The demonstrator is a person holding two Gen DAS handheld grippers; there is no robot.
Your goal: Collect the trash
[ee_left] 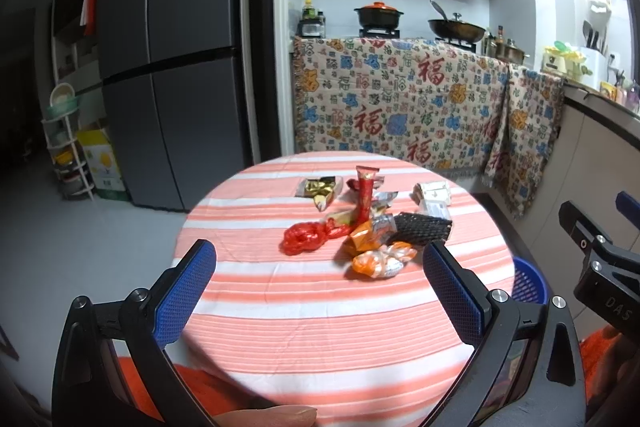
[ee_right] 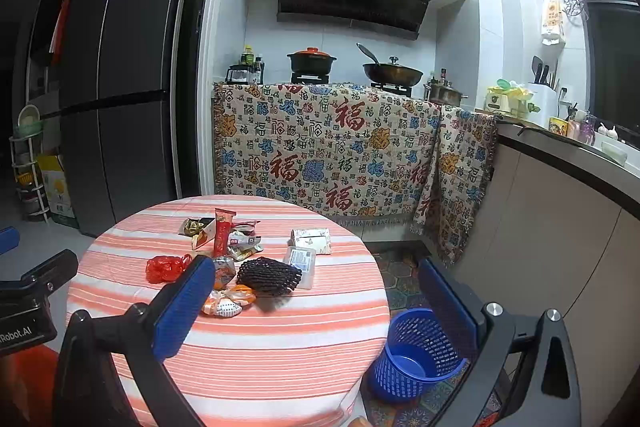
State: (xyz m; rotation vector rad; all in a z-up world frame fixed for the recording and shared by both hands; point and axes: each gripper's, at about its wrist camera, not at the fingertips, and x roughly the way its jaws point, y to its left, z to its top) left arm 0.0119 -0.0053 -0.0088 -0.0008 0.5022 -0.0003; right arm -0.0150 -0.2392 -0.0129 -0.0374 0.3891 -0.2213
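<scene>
Trash lies in a loose pile on the round striped table [ee_left: 304, 315] [ee_right: 256, 347]: a red plastic bag [ee_left: 306, 235] [ee_right: 164, 268], a black foam net [ee_left: 424, 227] [ee_right: 269, 275], orange wrappers [ee_left: 378, 261] [ee_right: 228, 301], a red tube wrapper [ee_left: 366, 193] [ee_right: 223, 231], gold wrappers [ee_left: 318, 189] and white boxes [ee_left: 432, 199] [ee_right: 310, 243]. A blue mesh bin [ee_right: 416, 355] [ee_left: 528, 281] stands on the floor right of the table. My left gripper [ee_left: 320, 267] is open and empty, short of the pile. My right gripper [ee_right: 312, 283] is open and empty, above the table's right edge.
A grey fridge [ee_left: 172, 59] stands at the left. A patterned cloth [ee_right: 332, 147] hangs over the stove counter behind the table. A kitchen counter [ee_right: 560, 187] runs along the right. A white rack and a box [ee_left: 100, 159] stand beside the fridge.
</scene>
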